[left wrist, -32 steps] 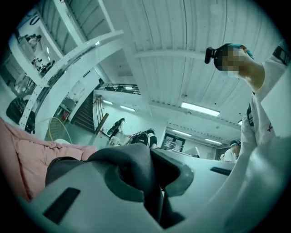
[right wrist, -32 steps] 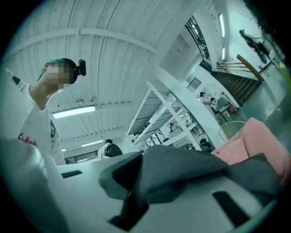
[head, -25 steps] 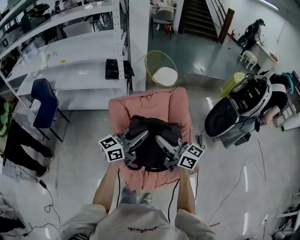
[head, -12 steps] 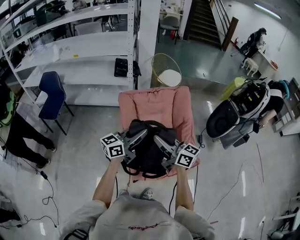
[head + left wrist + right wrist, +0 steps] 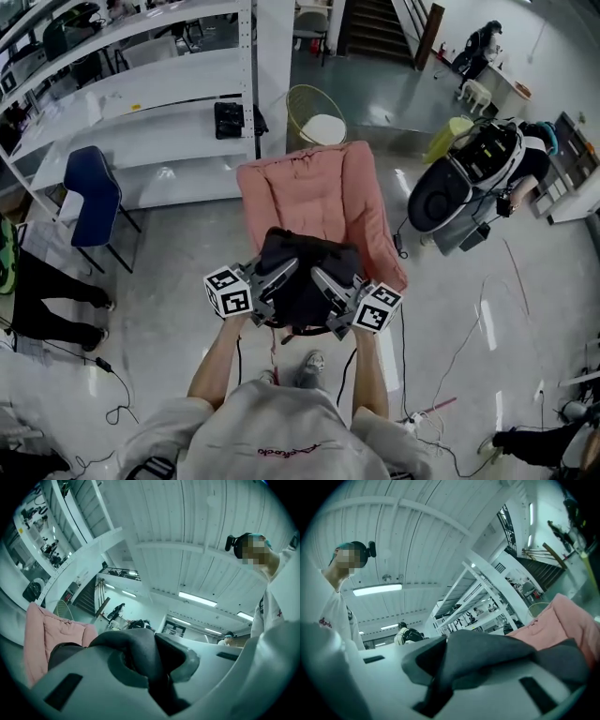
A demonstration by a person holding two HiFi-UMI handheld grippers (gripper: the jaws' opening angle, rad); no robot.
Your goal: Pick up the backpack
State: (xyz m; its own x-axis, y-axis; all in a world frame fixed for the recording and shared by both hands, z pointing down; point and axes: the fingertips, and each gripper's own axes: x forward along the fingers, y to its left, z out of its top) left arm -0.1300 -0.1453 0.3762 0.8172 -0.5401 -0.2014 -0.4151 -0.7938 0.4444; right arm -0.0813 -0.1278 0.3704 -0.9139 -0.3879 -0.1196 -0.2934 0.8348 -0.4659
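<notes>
The left tongs (image 5: 284, 273) and right tongs (image 5: 323, 279) each pinch a fold of the black backpack (image 5: 307, 255). It is held between them over the near end of the pink cushion (image 5: 314, 192).

Head view is bright, with even indoor light and faint, soft shadows. Glare patches sit on the glossy grey floor (image 5: 412, 103) at upper middle. Fisheye distortion bends the white metal shelving (image 5: 141, 84) at upper left. The black fabric backpack (image 5: 305, 272) reads as a dark mass with little detail. Both gripper views are circular fisheye with black corners and a teal cast. They are lit by a long ceiling strip light (image 5: 197, 598) (image 5: 377, 589). The close foreground is soft and out of focus.
</notes>
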